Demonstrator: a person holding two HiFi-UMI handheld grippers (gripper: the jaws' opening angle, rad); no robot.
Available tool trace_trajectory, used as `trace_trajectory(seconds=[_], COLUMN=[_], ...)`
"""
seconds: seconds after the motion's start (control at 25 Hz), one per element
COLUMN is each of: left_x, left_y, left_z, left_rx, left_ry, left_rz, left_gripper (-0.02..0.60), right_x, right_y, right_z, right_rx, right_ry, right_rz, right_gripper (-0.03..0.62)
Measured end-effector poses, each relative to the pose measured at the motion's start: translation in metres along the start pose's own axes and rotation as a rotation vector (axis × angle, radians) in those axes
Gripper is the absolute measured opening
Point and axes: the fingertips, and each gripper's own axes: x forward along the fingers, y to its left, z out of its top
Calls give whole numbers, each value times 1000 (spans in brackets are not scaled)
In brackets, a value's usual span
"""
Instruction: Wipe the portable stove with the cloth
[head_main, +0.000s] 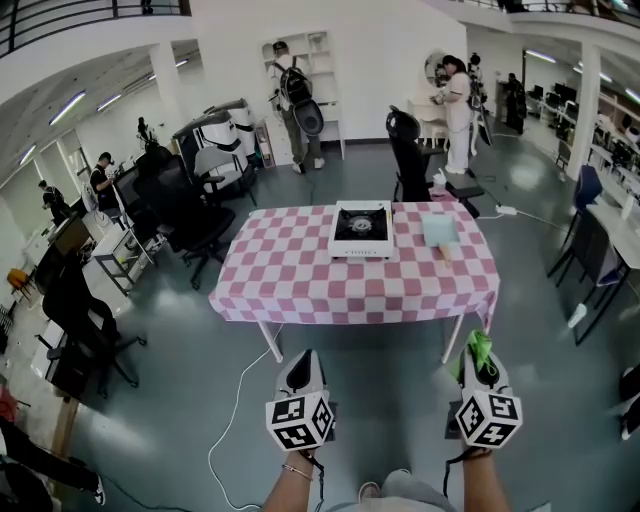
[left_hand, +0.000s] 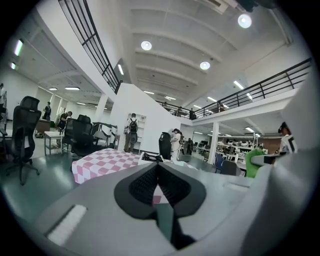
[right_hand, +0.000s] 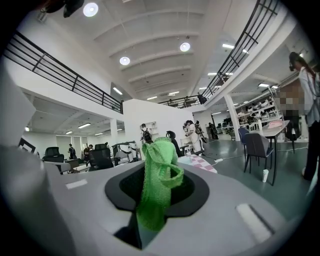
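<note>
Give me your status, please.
Left gripper shut, empty. Right gripper shut on green knitted cloth. White portable stove on pink checked table, not reached. No obstacle seen.

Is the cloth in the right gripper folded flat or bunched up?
Bunched up: the green cloth sticks out crumpled from between the right gripper's shut jaws.

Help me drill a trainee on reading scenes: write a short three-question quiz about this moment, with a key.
1. Which gripper holds the green cloth?
2. True or false: the portable stove stands on the checked table.
3. The left gripper has its jaws: A) together, empty; B) shut on a sponge; C) wide apart.
Key: 1 the right gripper; 2 true; 3 A.
</note>
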Motion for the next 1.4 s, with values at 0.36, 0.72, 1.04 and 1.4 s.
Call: trace_trajectory(seconds=[0.36,0.72,1.04,1.4], left_x=[45,124,198,270], left_y=[17,23,28,28], left_z=[-2,24,28,35], left_rx=[0,26,4,-7], left_ry=[18,11,25,12], left_rz=[14,36,74,103], left_gripper=[0,0,0,0], right_x=[47,141,223,304], right_y=[-13,-27,-43,-67], right_z=[-3,21,28,38], right_rx=[11,25,21,16], right_ry=[17,13,51,58], right_rz=[-34,-5,27,48], right_gripper=[94,94,94,94])
